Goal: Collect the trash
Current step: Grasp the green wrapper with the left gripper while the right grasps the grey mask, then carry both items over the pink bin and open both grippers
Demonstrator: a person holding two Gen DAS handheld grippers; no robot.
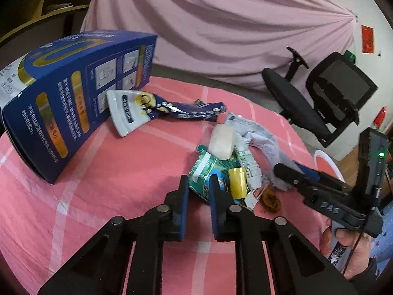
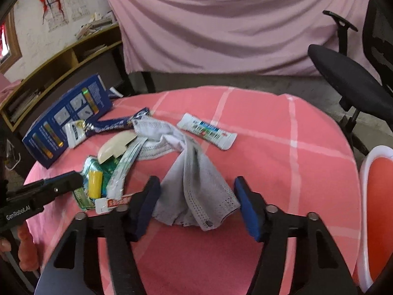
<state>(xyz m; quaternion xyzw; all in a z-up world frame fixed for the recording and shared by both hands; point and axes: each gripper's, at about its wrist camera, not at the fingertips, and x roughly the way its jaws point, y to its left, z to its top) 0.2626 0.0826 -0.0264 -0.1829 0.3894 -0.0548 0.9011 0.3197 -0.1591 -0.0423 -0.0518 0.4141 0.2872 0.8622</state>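
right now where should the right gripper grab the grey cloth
Grip the bunched fold of the grey cloth nearest the right gripper, coming straight down from above. That end stands up in a ridge between the open pads, while the rest trails flat toward the pile of wrappers.

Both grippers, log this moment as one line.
left gripper: shut on green wrapper | right gripper: jaws open around grey cloth, pads clear | blue box: untouched
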